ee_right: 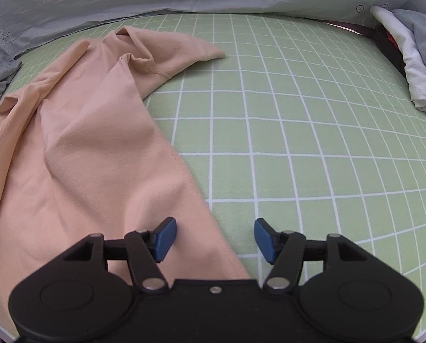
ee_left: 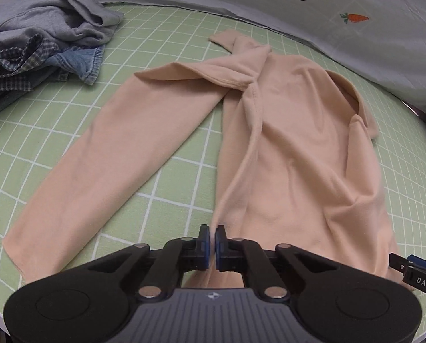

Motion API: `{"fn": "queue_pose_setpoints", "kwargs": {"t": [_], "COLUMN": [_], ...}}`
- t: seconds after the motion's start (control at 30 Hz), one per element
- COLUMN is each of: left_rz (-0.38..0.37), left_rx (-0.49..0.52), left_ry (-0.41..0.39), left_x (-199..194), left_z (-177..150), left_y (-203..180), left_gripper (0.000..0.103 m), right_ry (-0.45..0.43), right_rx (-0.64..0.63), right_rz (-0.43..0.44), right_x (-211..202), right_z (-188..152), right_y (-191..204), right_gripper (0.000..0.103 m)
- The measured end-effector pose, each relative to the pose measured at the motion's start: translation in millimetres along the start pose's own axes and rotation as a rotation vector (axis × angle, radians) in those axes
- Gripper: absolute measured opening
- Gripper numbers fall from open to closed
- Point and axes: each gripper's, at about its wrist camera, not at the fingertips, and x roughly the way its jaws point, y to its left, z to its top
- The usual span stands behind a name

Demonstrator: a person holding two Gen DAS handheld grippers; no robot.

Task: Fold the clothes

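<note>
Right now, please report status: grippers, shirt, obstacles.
Left gripper shut on peach shirt hem. Right gripper open over its side edge. Clothes pile lies apart.

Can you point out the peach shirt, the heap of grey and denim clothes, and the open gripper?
Peach shirt [ee_left: 293, 148], left wrist view, on its body.
Clothes heap [ee_left: 47, 34], left wrist view, on the grey top.
Right gripper [ee_right: 215, 235], right wrist view, midway between its blue pads.
</note>
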Motion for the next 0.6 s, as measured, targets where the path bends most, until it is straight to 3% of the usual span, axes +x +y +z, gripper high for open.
{"fn": "queue_pose_setpoints", "kwargs": {"t": [0.1,0.17,0.23,0.3,0.43,0.6], "left_rz": [0.035,0.061,0.085,0.109,0.161,0.186], "left_rx": [-0.122,-0.196,-0.238,-0.216,-0.128,-0.033], "left_ry": [-0.003,0.006,0.021,0.006,-0.06,-0.074], "left_x": [-2.5,-2.4,-1.1,-3.3,-7.4,8.8], "left_z": [2.2,3.7,5.8,11.2,31.0,60.2], "left_y": [33.1,52.4,62.0,57.2,40.7,18.6], "left_gripper": [0.005,0.013,0.033,0.039,0.075,0.084], "right_ry": [-0.001,-0.003,0.004,-0.006,-0.031,-0.14], "right_rx": [-0.007,-0.019,-0.021,-0.027,-0.04,-0.006], "right_rz": [-0.013,-0.024,-0.034,-0.056,-0.102,-0.088], "right_x": [0.9,1.5,3.6,4.9,7.3,7.7], "right_z": [0.4,0.9,3.7,12.1,30.6,79.9], "right_y": [0.8,2.0,1.8,2.6,4.4,10.7], "right_gripper": [0.069,0.072,0.078,0.081,0.083,0.093]}}
